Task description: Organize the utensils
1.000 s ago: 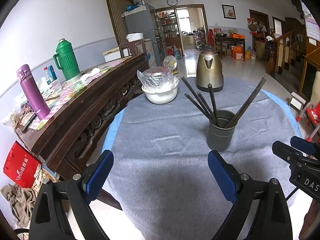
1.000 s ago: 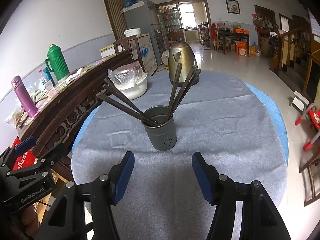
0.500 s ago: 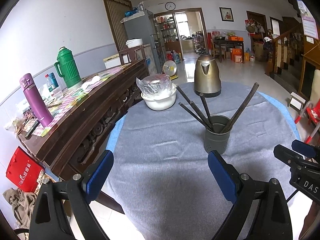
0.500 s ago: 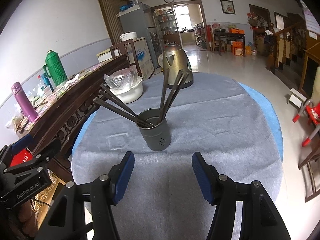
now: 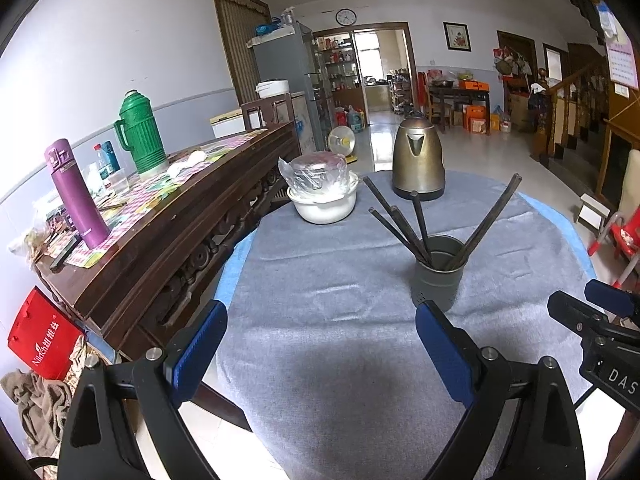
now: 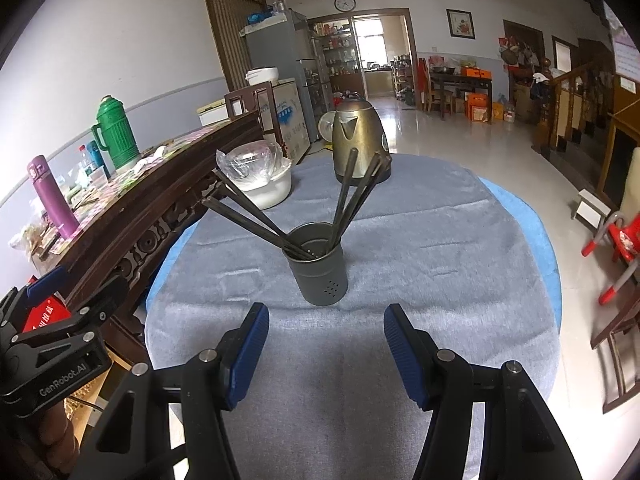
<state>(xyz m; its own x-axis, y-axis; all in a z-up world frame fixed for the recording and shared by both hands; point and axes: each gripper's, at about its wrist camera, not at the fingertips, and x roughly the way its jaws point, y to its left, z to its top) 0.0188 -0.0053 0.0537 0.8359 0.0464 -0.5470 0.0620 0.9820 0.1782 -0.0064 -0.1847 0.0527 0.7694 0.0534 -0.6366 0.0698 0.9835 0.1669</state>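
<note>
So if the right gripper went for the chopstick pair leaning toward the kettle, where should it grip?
Probably the upper shafts of the chopstick pair, well above the holder rim, where they stand clear of the others. The open right gripper could come from the near side, pads either side of the shafts, then lift along their lean.

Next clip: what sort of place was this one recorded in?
Most likely a lived-in family home, in an open dining and living room. A round table under a grey cloth carries a brass-coloured electric kettle, a tall grey fridge stands by the wall, and a wooden staircase rises on the right.
</note>
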